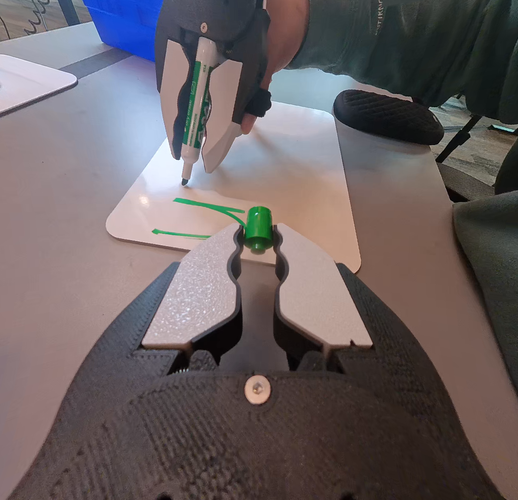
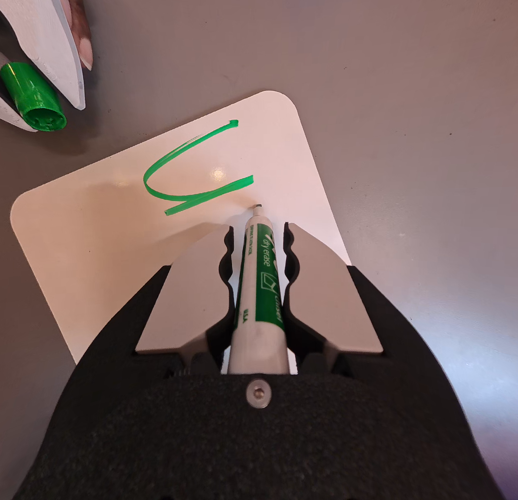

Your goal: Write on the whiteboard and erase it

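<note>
Whiteboard: small white glossy whiteboard with rounded corners (image 2: pixel 98 248) lies flat on the grey table top (image 2: pixel 392 94); nothing clamps it, so a sideways push from the tip could slide it
Mark: curved green marker stroke (image 2: pixel 173 178) sits near one corner of the board; wet ink could smear if a finger or the cap drags across it
Marker: white-barrelled green dry-erase marker (image 2: pixel 260 290) is uncapped; tip (image 2: pixel 257 206) at or just above the board beside the stroke's end, contact cannot be told; pressing too steeply could flatten the tip or skid it off the line
Right gripper: right gripper (image 2: pixel 258 228) has its grey fingers closed on the barrel along its length; barrel seats only in the wavy notches, so it could rotate or slip backward under writing load
Cap: green plastic marker cap (image 1: pixel 258 228) is pinched at the very fingertips of the left gripper (image 1: pixel 258 231), just above the board's near edge; shallow hold, so it could pop out and roll onto the ink
Surroundings: blue plastic bin (image 1: pixel 123 18) and black padded chair armrest (image 1: pixel 386 116) stand near the board; sleeve (image 1: pixel 392 38) hangs above the far edge and could brush the writing
</note>
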`<state>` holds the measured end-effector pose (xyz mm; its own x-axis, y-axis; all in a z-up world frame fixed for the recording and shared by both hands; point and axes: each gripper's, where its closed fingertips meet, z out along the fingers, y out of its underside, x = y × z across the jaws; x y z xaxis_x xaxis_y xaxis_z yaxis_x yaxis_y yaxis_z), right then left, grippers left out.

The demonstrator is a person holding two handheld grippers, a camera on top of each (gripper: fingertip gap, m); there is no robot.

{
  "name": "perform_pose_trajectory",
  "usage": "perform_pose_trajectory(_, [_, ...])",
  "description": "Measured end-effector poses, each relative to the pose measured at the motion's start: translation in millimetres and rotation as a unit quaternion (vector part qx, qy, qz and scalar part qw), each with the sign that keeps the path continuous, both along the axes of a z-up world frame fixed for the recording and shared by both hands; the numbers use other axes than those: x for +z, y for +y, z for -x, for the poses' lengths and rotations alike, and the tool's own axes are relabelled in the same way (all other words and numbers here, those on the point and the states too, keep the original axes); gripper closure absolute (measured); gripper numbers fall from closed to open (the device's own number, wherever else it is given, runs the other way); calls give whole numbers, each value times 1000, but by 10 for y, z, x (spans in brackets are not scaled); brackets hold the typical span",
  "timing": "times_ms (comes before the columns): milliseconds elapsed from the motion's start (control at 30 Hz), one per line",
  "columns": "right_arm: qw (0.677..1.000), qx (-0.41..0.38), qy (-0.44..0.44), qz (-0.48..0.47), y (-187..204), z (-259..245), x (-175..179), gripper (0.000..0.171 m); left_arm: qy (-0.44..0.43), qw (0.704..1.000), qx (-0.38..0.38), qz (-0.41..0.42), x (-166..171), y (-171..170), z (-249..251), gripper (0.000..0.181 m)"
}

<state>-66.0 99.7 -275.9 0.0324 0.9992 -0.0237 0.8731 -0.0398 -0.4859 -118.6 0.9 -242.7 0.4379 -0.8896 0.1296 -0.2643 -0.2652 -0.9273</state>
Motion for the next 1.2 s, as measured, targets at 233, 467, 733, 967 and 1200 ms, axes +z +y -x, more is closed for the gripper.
perform_pose_trajectory(233, [1000,-1,-3,1,-3,-12,-16,137,0,1000,0,-1,1,-2,0,162])
perform_pose_trajectory(467, [1000,-1,-3,2,-5,-7,-17,137,1,1000,0,-2,3,-5,-1,162])
perform_pose_trajectory(733, [1000,-2,-11,3,-8,-19,-35,137,3,1000,-1,-3,2,-10,-3,162])
perform_pose_trajectory(967, [1000,4,-24,14,-97,-64,-40,138,3,1000,-2,-4,1,-11,-6,162])
perform_pose_trajectory(1200, [996,44,-71,34,-472,-271,-28,138,5,1000,-3,-5,0,-15,-8,162])
